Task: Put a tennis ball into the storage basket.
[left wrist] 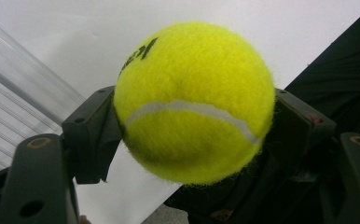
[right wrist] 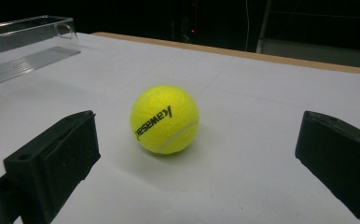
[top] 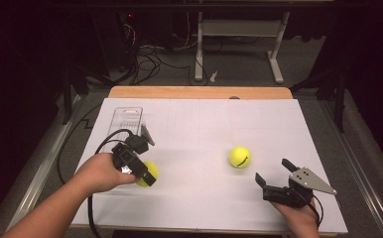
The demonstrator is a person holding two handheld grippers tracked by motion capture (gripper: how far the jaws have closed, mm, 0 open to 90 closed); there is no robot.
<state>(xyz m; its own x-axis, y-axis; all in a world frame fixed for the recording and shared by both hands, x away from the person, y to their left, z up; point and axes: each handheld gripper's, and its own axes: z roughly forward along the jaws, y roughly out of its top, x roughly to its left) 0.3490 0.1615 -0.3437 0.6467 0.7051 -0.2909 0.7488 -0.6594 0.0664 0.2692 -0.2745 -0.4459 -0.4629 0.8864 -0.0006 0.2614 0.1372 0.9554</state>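
My left gripper (top: 147, 174) pinches a fuzzy yellow tennis ball (left wrist: 194, 100) between its two black jaws, at the lower left of the high view. In the left gripper view the ball sits in the middle of the frame, with one jaw pressing on each side of it. The long clear plastic tray (top: 124, 120) lies just above it, at the upper left of the white table top (top: 199, 198). I think the ball goes in that tray. To do it well, I keep the squeeze steady so the round ball does not pop out, carry it over the tray, and bring it down low before I let go, so it does not bounce. My right gripper (top: 271, 173), at the lower right, has its jaws spread wide and holds nothing. A second yellow tennis ball (right wrist: 164, 119) rests on the table just ahead of it, between the jaws in the right gripper view.
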